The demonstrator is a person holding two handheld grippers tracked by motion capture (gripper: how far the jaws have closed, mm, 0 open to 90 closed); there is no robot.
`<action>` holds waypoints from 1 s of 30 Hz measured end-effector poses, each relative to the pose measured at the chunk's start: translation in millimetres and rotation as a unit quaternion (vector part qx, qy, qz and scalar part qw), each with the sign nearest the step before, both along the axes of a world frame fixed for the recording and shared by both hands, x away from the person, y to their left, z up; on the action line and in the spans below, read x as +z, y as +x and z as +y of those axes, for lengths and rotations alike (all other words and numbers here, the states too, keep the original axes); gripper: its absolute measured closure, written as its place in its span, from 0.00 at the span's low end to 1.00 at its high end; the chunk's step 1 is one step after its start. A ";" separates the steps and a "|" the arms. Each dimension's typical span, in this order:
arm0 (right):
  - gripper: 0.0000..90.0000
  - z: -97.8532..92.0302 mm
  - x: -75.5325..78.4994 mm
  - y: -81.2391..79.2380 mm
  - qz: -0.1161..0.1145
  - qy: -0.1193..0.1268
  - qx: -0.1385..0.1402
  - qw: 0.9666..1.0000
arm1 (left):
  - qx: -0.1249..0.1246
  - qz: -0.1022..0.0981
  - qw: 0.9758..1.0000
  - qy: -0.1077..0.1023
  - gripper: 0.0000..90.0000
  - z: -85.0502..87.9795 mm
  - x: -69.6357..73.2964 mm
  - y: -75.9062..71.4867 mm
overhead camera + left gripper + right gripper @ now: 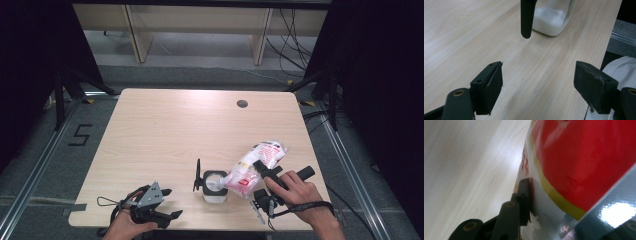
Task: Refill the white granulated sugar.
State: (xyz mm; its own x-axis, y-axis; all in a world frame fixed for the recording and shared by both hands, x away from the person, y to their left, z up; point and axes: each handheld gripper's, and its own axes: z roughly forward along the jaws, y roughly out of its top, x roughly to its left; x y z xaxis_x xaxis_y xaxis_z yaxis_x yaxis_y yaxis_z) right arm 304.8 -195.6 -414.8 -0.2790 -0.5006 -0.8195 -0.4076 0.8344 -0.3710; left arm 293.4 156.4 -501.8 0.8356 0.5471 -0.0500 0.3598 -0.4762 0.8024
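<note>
Pale wood grain runs across the table (165, 130) in front of you, with a small dark grommet hole (242, 103) near its far edge and grey floor and black curtains beyond. Your right gripper (265, 172) sits at the near right part of the table and is clamped on a plastic bag (255, 162) printed in white and red; in the right gripper view one black pad (525, 200) presses flat against the bag's glossy skin, with the red panel and a yellow band right above it. You hold that bag tilted, its lower end at the mouth of a clear square container (215, 187) that stands upright near the front edge, about midway between your two hands. White powder (549, 21) lies in the bottom of the container, as the left gripper view shows. The container's black lid (198, 176) stands up on edge at its left side, and the same lid hangs into the top of the left gripper view as a dark rounded tab. Your left gripper (167, 205) rests low at the near left corner of the table, well apart from the container, and its jaws stand wide apart with nothing between them but bare wood. A white sleeve (621, 67) shows at the right edge of the left gripper view.
</note>
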 end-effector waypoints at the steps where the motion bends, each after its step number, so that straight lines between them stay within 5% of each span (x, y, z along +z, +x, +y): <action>1: 0.78 -0.1 -1.1 0.9 0.003 0.010 -0.004 1.000 | -0.004 0.006 1.000 -0.001 0.26 0.2 0.4 0.1; 2: 0.79 0.7 0.8 3.2 0.001 -0.004 0.007 1.000 | -0.003 0.004 1.000 -0.002 0.26 0.0 0.1 0.2; 11: 0.79 1.0 3.2 4.0 -0.005 -0.008 0.010 1.000 | -0.003 0.005 1.000 -0.001 0.25 -0.1 0.4 0.2; 22: 0.79 -0.6 1.6 3.5 0.001 0.001 -0.001 1.000 | -0.003 0.004 1.000 -0.002 0.25 0.0 0.3 0.0; 25: 0.80 -0.7 3.2 3.7 0.006 -0.017 -0.001 1.000 | 0.002 0.000 1.000 -0.006 0.26 -0.4 -0.1 -0.4; 26: 0.80 -0.9 3.2 3.4 0.006 -0.016 -0.003 1.000 | -0.003 -0.006 1.000 0.012 0.26 1.4 0.7 1.0; 30: 0.80 -1.0 4.0 3.5 0.004 -0.011 -0.001 1.000 | 0.003 -0.002 1.000 -0.006 0.26 -0.6 -0.2 -0.6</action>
State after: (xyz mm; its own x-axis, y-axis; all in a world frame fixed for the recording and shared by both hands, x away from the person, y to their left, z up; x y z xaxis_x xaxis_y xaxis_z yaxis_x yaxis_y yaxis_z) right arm 308.3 -196.7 -410.7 -0.2856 -0.5185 -0.8060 -0.4093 0.8264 -0.3867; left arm 292.8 155.8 -502.1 0.8329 0.5508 -0.0546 0.3599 -0.4639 0.8095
